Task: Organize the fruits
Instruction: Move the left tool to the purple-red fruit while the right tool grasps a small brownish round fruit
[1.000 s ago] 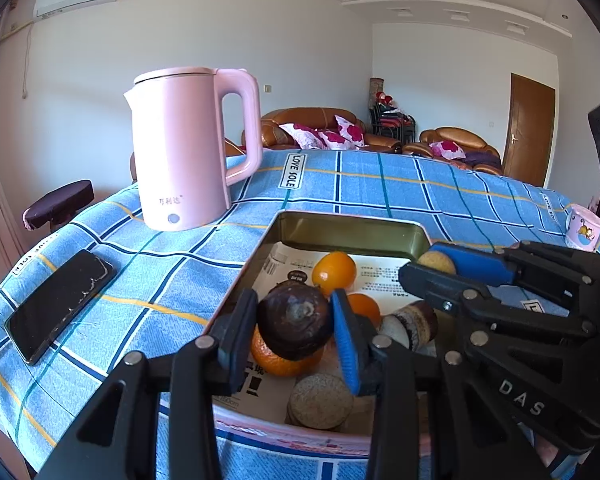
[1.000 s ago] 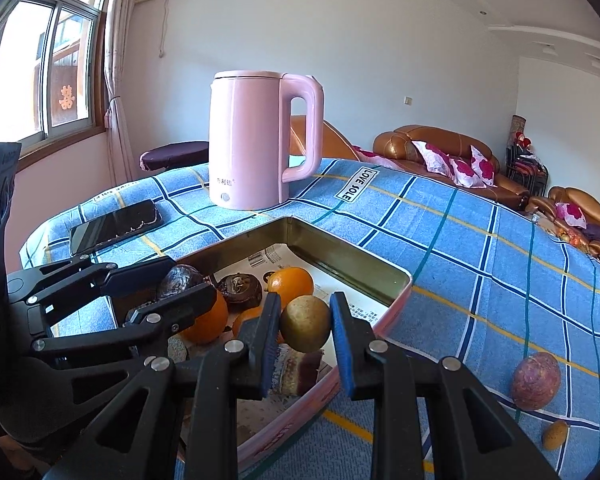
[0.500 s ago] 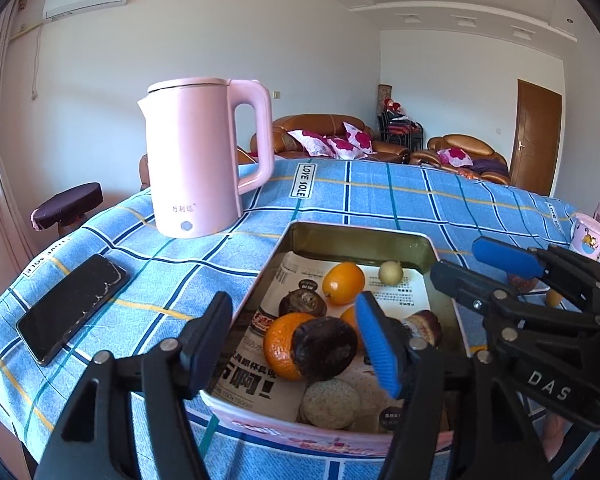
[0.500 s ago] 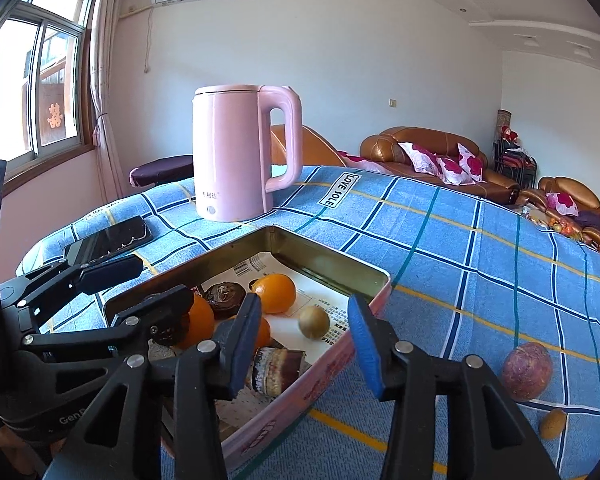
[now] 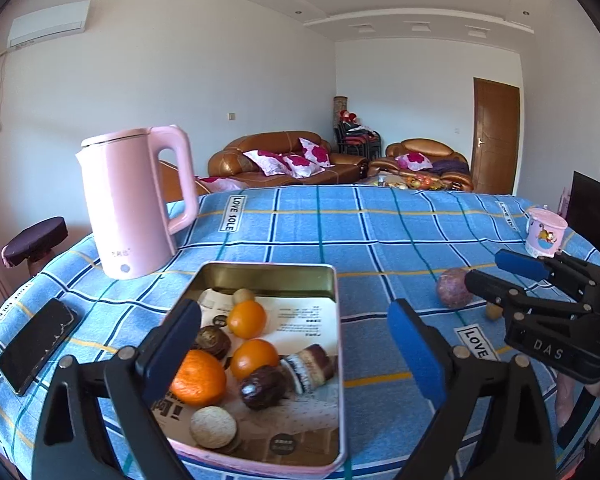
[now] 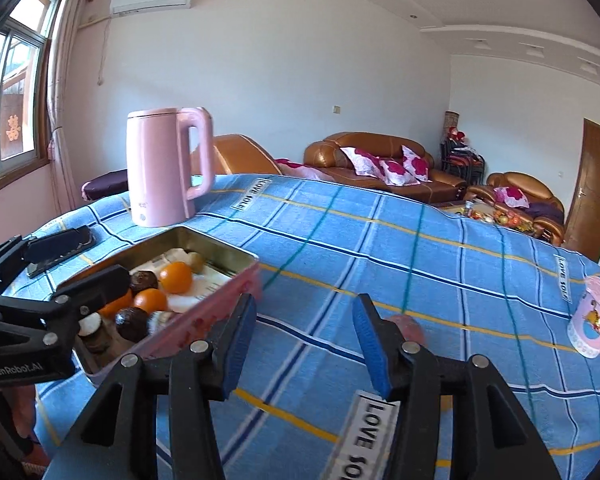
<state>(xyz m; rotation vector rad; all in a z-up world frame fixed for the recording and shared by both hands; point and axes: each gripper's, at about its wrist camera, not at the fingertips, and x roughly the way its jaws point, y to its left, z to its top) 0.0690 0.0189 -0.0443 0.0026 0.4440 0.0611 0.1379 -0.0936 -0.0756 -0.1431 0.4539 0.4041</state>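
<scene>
Left gripper (image 5: 296, 350) has its blue-padded fingers wide apart, nothing between them; jaws have just been opening and the dark round fruit (image 5: 262, 387) lies loose in the tin tray (image 5: 268, 276) below. Right gripper (image 6: 304, 344) has its fingers part-way apart with only tablecloth between them; nothing gripped. Tray sits on the blue plaid tablecloth (image 5: 380, 240) toward the table's near-left part, paper-lined. In it: three oranges, a big one (image 5: 198, 378) at the tray's left side, one mid-tray (image 5: 254, 359) and one further back (image 5: 247, 319); a small greenish-brown fruit (image 5: 244, 295) near the tray's far wall; a second dark fruit (image 5: 212, 342) by the left wall; a pale round biscuit-like piece (image 5: 213, 427) at the near edge; a striped brown piece (image 5: 310, 366) lying on its side just right of the dark fruit. Outside the tray, toward the table's right side, lie a purple mottled fruit (image 5: 452, 291) and a small tan fruit (image 5: 493, 311), partly hidden by the right gripper's arm. Pink kettle (image 5: 134, 204) stands upright beyond the tray's far-left corner. Black phone (image 5: 38, 344) lies flat at the table's left edge. Pink printed cup (image 5: 545, 232) stands near the far-right edge.
</scene>
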